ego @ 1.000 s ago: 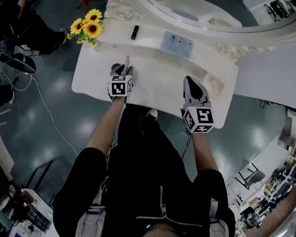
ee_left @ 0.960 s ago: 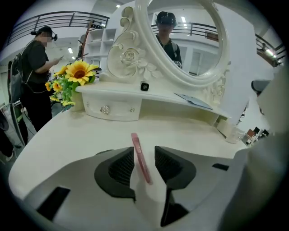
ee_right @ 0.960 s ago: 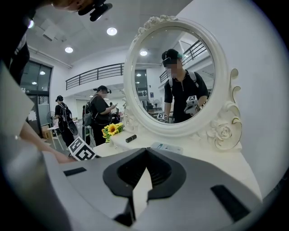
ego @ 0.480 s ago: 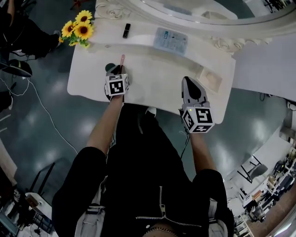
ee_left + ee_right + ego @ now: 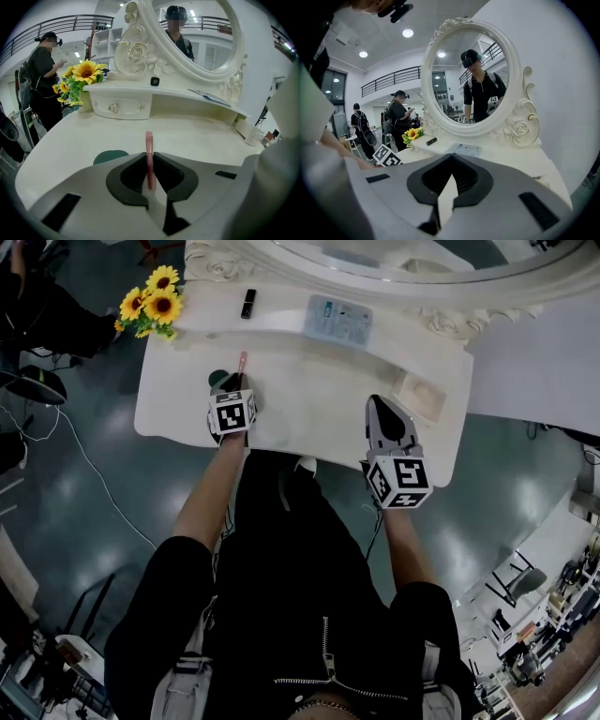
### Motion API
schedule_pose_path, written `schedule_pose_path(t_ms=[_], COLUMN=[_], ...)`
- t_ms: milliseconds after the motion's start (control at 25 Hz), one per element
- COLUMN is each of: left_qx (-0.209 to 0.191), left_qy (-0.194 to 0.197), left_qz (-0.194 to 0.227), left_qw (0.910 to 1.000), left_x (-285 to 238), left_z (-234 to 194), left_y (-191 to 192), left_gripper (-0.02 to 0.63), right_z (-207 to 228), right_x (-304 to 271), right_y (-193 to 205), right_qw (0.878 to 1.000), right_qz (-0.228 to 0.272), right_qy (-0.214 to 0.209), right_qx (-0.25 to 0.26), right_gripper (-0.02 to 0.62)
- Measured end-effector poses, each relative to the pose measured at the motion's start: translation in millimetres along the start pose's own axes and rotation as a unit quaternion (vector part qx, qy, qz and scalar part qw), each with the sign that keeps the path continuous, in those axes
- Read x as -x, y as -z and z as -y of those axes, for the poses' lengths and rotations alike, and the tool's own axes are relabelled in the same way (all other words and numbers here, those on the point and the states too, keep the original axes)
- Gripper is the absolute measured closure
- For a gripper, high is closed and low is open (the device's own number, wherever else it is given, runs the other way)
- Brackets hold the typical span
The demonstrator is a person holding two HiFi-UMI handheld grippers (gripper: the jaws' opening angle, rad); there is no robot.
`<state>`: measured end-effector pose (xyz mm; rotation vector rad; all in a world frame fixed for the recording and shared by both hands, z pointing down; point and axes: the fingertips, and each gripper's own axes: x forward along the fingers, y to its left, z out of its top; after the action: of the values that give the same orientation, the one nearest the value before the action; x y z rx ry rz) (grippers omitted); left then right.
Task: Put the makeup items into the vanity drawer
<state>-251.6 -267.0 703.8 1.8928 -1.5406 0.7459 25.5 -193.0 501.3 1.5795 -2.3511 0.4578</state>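
- On the vanity top [image 5: 319,404], toward its left front, my left gripper [image 5: 149,163] has just been closing its jaws, which now pinch the pink makeup stick [image 5: 149,146].
- I judge the stick is ready to lift toward the small drawer [image 5: 121,108].
- My right gripper [image 5: 449,182] hovers empty, jaws together.

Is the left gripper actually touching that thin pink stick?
Touching. In the left gripper view, the left gripper has just been closing its jaws, which pinch the pink stick from both sides.
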Motion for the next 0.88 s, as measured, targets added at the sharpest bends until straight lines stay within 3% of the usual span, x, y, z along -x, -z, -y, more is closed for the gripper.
schedule_pose_path(t_ms=[320,640,880], left_qx=[-0.002,-0.031,-0.039], left_qy=[0.008,0.018,0.041], left_qz=[0.030,0.109,0.179], left_qw=[0.9995,0.9935,0.9822], left_x=[19,63,110], left_z=[-1,9,29], left_y=[-17,-80,-140], left_gripper=[0.549,0.549,0.549], right_z=[7,9,14], right_x=[11,23,31], right_y=[-8,-34,-62], right_qw=[1.000,0.999,0.997], right_qz=[0.014,0.049,0.079], right_qy=[0.007,-0.004,-0.007], right_qx=[0.001,-0.007,0.010], right_gripper=[0.589,0.589,0.589])
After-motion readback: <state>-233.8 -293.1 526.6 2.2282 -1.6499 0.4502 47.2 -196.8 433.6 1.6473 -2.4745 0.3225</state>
